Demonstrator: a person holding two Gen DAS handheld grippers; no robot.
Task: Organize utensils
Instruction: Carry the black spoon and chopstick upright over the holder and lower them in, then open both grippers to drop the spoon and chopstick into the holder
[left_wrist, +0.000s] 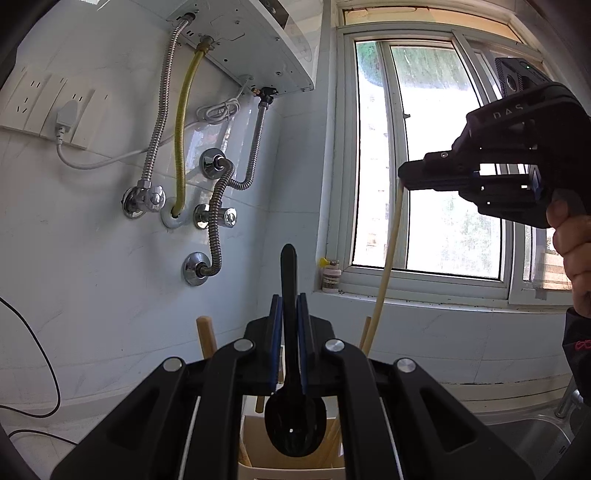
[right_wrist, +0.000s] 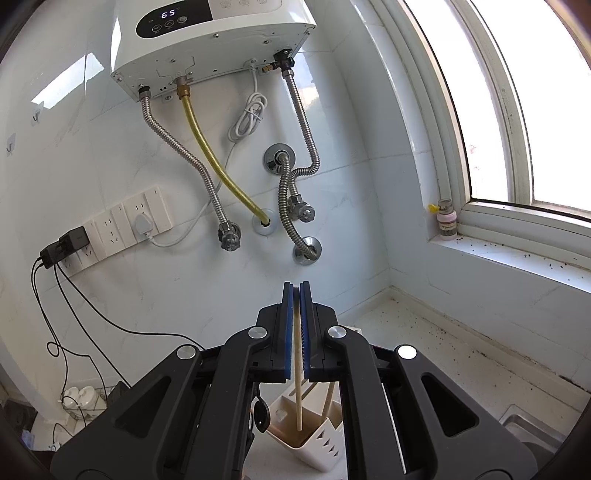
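My left gripper (left_wrist: 290, 314) is shut on a black spoon (left_wrist: 290, 406), handle up and bowl down, just above the cream utensil holder (left_wrist: 258, 458). My right gripper (right_wrist: 296, 295) is shut on a pale chopstick (right_wrist: 298, 387) whose lower end hangs into the holder (right_wrist: 321, 443). In the left wrist view the right gripper (left_wrist: 402, 177) shows at the upper right with the chopstick (left_wrist: 388, 258) hanging down toward the holder. The spoon's bowl (right_wrist: 261, 413) shows at the holder's left side. Other pale sticks (right_wrist: 328, 400) stand in the holder.
A white water heater (right_wrist: 207, 48) with metal hoses (right_wrist: 184, 155) hangs on the tiled wall. Sockets with plugs and black cables (right_wrist: 74, 240) are at left. A window (left_wrist: 424, 166) and sill with a small bottle (right_wrist: 446, 219) are at right. A steel sink (left_wrist: 535, 435) lies at lower right.
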